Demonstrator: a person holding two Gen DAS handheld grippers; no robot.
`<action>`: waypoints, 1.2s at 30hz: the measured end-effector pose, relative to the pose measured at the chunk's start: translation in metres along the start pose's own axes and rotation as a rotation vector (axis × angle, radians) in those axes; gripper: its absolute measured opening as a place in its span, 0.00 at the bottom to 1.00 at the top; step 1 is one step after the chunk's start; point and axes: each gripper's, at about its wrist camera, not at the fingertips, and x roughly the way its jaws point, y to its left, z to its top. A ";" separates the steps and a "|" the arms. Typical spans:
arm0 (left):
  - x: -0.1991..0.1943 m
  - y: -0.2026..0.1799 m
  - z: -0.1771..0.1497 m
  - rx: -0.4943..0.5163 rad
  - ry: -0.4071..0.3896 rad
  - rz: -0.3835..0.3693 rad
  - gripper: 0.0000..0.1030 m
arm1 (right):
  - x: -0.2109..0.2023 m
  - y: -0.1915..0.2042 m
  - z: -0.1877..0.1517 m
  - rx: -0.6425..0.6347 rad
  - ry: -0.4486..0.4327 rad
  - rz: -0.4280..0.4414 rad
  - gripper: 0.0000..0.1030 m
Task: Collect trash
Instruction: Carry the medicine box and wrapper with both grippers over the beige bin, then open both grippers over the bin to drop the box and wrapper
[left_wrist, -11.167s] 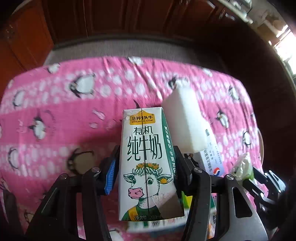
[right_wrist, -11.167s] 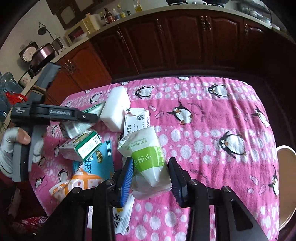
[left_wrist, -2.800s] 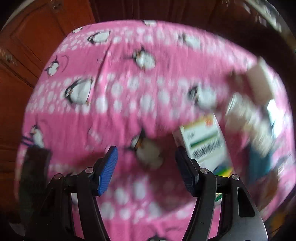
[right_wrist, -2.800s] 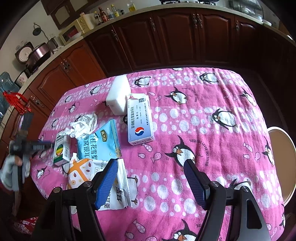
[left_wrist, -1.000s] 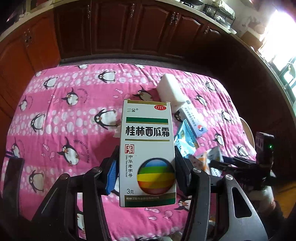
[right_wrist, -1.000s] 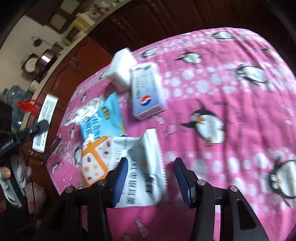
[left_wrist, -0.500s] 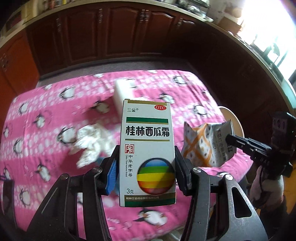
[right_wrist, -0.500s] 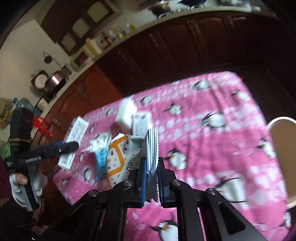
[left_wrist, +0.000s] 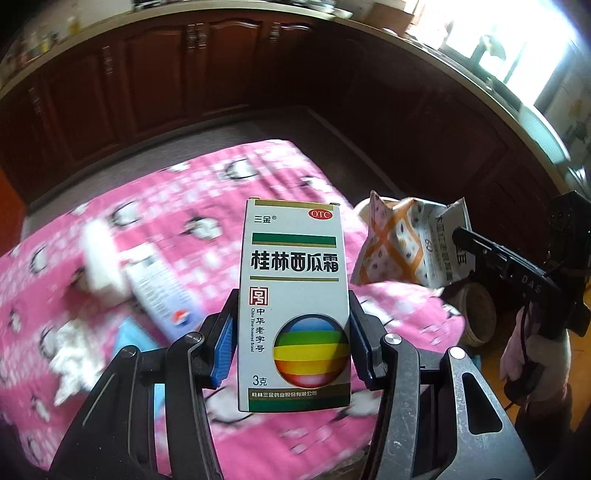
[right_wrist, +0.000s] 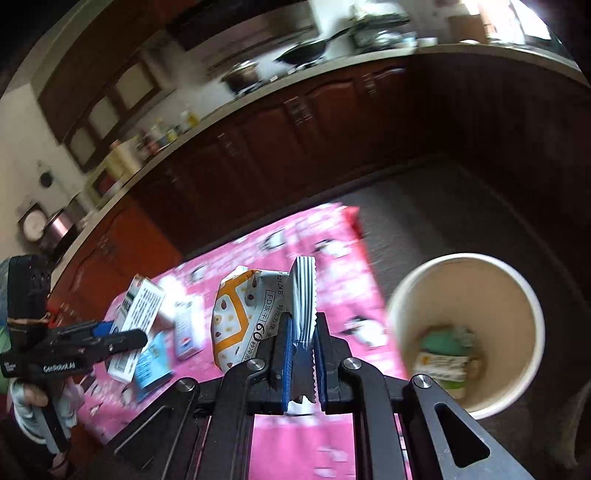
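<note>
Step in hand: carrying trash to the bin (right_wrist: 517, 275), which sits on the floor right of the table (right_wrist: 295, 443). Left gripper (left_wrist: 291, 345) clamps the box (left_wrist: 293, 306) upright above the table; right gripper (right_wrist: 300, 363) is closed on the wrapper (right_wrist: 251, 314), just left of the bin. Next move likely calls for getting the wrapper over the bin's mouth, then opening; box goes after.

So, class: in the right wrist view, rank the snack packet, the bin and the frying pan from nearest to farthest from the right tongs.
1. Snack packet: clamped in the right tongs.
2. Bin: lower right, on the floor.
3. Frying pan: far back, on the counter.
</note>
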 end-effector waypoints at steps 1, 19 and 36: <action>0.006 -0.010 0.006 0.016 0.003 -0.009 0.49 | -0.005 -0.008 0.001 0.007 -0.013 -0.035 0.10; 0.104 -0.122 0.046 0.104 0.063 -0.142 0.49 | -0.021 -0.113 -0.007 0.119 0.005 -0.369 0.10; 0.134 -0.130 0.052 0.056 0.076 -0.224 0.62 | -0.004 -0.144 -0.015 0.228 0.052 -0.458 0.36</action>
